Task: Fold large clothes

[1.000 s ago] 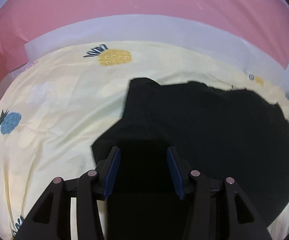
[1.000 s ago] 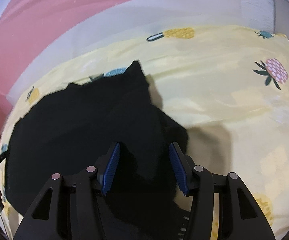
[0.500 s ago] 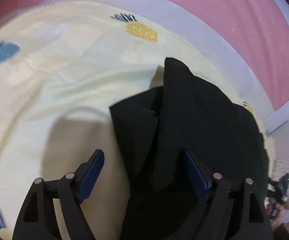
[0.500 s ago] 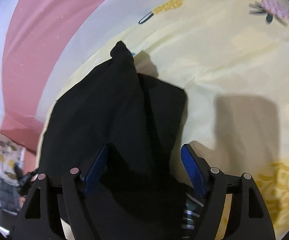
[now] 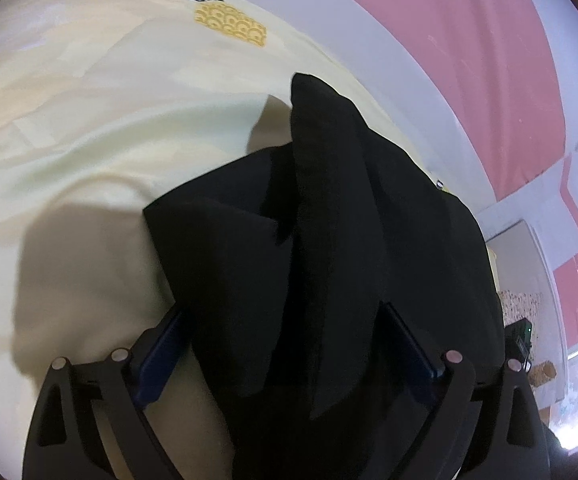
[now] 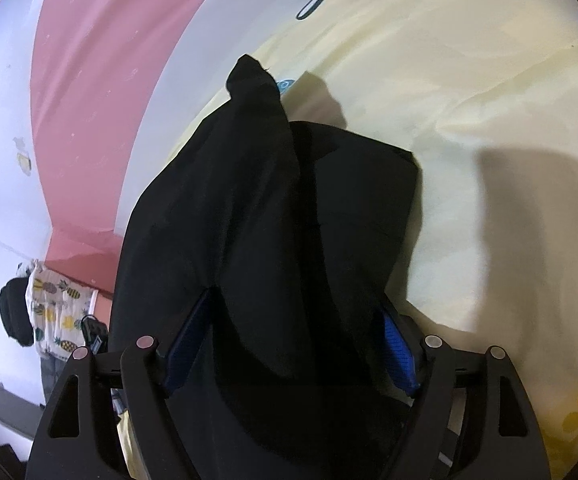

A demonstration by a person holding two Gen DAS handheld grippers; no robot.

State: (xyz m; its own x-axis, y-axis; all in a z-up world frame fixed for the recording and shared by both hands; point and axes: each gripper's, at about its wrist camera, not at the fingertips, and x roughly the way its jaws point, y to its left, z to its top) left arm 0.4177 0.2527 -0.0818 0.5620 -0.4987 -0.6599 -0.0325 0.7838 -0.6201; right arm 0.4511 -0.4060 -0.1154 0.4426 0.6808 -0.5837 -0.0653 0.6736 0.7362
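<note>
A large black garment (image 5: pixel 329 240) lies on a pale yellow bedsheet (image 5: pixel 89 140) with pineapple prints. In the left wrist view it bunches up in folds between my left gripper's (image 5: pixel 285 340) wide-open blue fingers (image 5: pixel 161 348). In the right wrist view the same garment (image 6: pixel 273 220) rises in a peak and fills the gap of my right gripper (image 6: pixel 297 328), whose blue fingers (image 6: pixel 399 344) are also spread wide. Cloth drapes over both grippers; the fingers are not closed on it.
A white bed edge and a pink wall (image 5: pixel 469 40) run behind the sheet. In the right wrist view a pineapple-print cloth (image 6: pixel 53 312) and dark objects stand at the far left by the wall. The sheet (image 6: pixel 489 100) stretches to the right.
Both grippers opened wider and tilted, and the garment has bunched into a raised fold between the fingers. The views swung outward toward the bed's ends.
</note>
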